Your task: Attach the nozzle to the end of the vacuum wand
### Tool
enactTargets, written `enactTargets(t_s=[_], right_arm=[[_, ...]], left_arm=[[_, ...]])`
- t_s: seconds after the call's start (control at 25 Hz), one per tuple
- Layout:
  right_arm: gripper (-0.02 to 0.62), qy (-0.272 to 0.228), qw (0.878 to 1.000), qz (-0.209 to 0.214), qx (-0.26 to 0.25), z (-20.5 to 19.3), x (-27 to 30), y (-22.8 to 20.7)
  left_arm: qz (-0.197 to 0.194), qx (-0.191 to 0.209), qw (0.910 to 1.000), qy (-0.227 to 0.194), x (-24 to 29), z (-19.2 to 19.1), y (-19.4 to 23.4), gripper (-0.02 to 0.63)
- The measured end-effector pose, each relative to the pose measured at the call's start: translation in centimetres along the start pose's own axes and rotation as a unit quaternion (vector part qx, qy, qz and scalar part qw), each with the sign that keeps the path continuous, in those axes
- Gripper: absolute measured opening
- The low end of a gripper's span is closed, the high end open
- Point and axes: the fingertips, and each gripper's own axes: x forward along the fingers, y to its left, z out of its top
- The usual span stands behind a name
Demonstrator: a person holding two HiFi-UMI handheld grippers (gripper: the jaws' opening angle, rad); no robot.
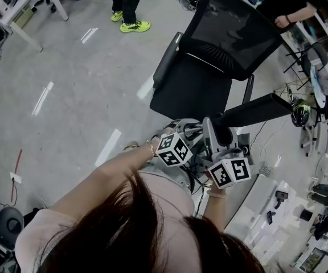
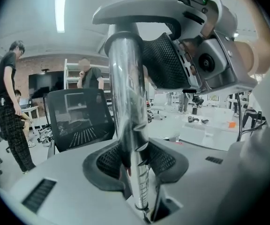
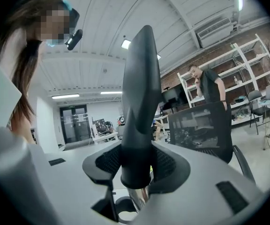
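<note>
The joining step is in hand. The left tool [image 2: 135,161] is clamped on the chrome wand [image 2: 125,93], and the right tool [image 3: 136,163] grips the black nozzle [image 3: 139,93] by its lower body. The nozzle's collar sits over the wand's end, with chrome showing just beneath it at 6 o'clock. I cannot tell whether it is fully home.

Next, I judge, the two need to stay in one line while the nozzle is pushed straight along the wand, which is held firm.

No surface carries the work: both parts are held in the air above the grey floor [image 1: 84,78]. In the head view a black mesh chair [image 1: 221,44] stands at 1 o'clock, a person in yellow shoes [image 1: 134,25] at 12, and white surfaces [image 1: 261,203] with small gear at 4.
</note>
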Motion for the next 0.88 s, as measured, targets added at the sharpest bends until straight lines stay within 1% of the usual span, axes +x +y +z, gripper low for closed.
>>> enactTargets(t_s=[0.12,0.32,0.44,0.64,0.88], right_arm=[[0.181,0.022,1.000,0.015,-0.008,-0.4,0.0,1.3],[0.181,0.082,0.995,0.058,-0.027,-1.3,-0.5,3.2],[0.181,0.088,0.993,0.067,-0.029,-1.3,-0.7,3.6],[0.181,0.069,0.997,0.016,-0.018,-1.1,-0.6,3.5],[0.181,0.063,0.997,-0.048,-0.004,-1.0,-0.4,2.8]], left_arm=[[-0.006,0.003,0.9999,-0.013,-1.0,-0.1,-0.2,0.150],[-0.017,0.007,0.9995,-0.024,-2.3,-0.4,-0.8,0.150],[-0.023,0.010,0.9993,-0.027,-2.7,-0.4,-1.0,0.150],[-0.013,0.009,0.9998,-0.012,-2.7,-0.5,-0.9,0.150],[0.007,0.006,1.0000,0.003,-2.6,-0.4,-0.5,0.149]])
